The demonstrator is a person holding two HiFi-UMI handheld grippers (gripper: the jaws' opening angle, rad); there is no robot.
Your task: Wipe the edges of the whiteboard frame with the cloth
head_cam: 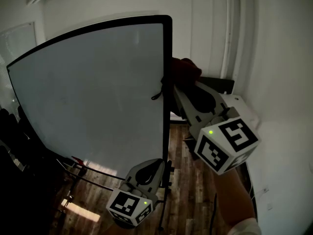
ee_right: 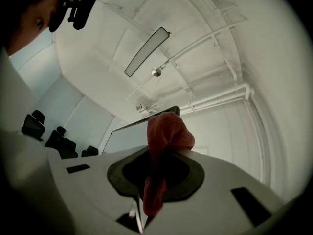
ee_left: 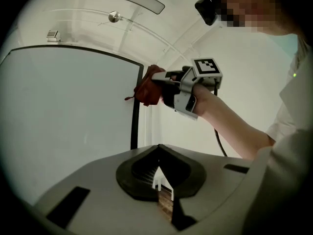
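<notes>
Cloth (head_cam: 187,68) presses the whiteboard frame (head_cam: 167,43) at its 3 o'clock edge. Right gripper (head_cam: 180,83) clamps it. Left gripper (head_cam: 157,164), at 6 o'clock, is closed and empty.

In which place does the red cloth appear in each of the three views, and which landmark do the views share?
Head view: the red cloth is right of centre in the upper half, at the right edge of the whiteboard frame, at the tip of the right gripper.
Left gripper view: near the centre, above the middle, at the same edge.
Right gripper view: centre, lower half, pinched in the jaws.
Shared landmark: the black whiteboard frame.
</notes>
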